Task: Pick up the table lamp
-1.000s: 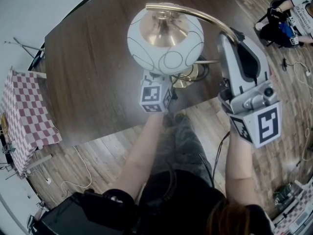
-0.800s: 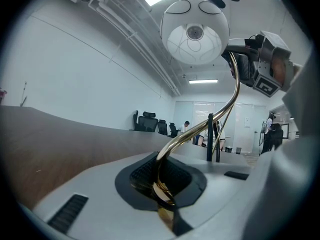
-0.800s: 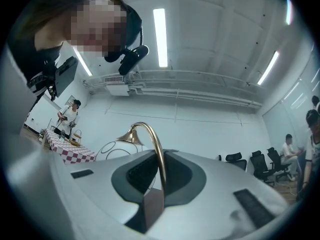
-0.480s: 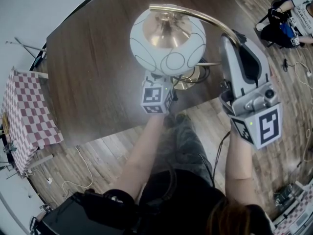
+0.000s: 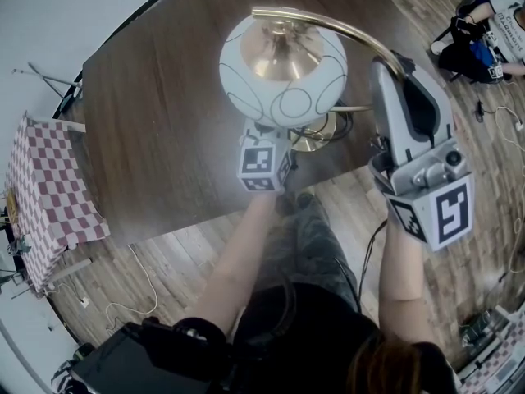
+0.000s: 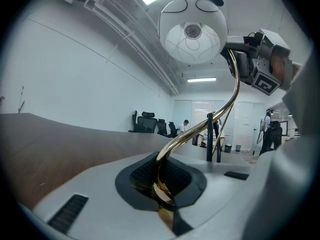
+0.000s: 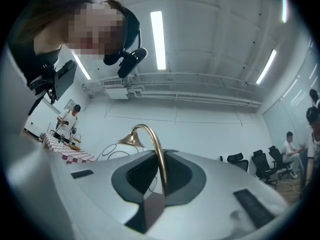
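Both grippers are on the table lamp [image 5: 283, 68]: the left gripper [image 6: 162, 196] has its fingers [image 6: 95, 189] pinched tight on the brass stem [image 6: 191, 134] low down, and the right gripper [image 7: 159, 184] clamps narrowly on the curved neck [image 7: 159, 158], with the white globe over the dark bench [image 5: 156, 113].

Table lamp [image 5: 283, 72] above the near edge of the table [image 5: 156, 121].
Left gripper [image 6: 162, 199] low on the stem, under the shade; right gripper [image 7: 159, 181] on the arch, right of shade; checkered cloth [image 5: 49, 195] well left.
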Available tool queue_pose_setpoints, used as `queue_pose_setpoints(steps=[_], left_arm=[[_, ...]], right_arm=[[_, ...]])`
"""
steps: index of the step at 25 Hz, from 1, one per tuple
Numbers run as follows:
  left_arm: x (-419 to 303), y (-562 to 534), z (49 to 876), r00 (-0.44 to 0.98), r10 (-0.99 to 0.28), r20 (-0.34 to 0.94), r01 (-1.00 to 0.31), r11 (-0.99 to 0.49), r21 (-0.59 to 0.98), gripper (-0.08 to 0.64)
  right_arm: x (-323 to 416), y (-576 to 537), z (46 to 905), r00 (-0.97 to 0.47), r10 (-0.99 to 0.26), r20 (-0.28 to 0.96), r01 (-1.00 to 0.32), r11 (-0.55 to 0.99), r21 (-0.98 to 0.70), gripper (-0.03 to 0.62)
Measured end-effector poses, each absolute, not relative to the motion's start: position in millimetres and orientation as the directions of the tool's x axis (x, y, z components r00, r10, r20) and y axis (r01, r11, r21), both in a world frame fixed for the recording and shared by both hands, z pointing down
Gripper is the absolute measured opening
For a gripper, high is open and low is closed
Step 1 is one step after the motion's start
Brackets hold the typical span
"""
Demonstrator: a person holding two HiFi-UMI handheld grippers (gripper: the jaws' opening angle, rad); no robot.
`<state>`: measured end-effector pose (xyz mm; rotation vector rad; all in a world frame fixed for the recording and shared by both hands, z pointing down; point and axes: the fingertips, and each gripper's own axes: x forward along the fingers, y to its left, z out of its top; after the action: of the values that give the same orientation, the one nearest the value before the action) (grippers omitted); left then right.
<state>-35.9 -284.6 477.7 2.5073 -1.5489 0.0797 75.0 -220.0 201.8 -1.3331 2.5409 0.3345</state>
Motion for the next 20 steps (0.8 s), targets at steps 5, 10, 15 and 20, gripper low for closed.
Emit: queue_pose_setpoints(steps=[5,10,15,20], left_arm=[[-37.4,-282.2,471.3,0.45,-0.881,0.146,-0.892,-0.435,0.124,0.001],[-40.5,-281.5,470.2,0.444,-0.884,0.146,-0.895,-0.431,0.115,0.002],[-41.6,-279.4,469.5,0.443,-0.885,0.145,-0.896,-0.431,0.105,0.0],[-42.1,-281.0,461.6,0.439,-0.885,0.154,-0.898,-0.427,0.105,0.0]], right_arm=[[74.0,-215.9,196.1,-0.554,-0.764,-0.329,-0.823,0.562,0.082,0.032],[74.2,-216.2,196.3,-0.558,-0.759,-0.335,-0.819,0.569,0.075,0.032],[74.0,-214.6,195.9,-0.562,-0.752,-0.345,-0.814,0.577,0.07,0.032],[74.5,-217.9,187.6,-0.567,-0.751,-0.339,-0.809,0.584,0.061,0.032]])
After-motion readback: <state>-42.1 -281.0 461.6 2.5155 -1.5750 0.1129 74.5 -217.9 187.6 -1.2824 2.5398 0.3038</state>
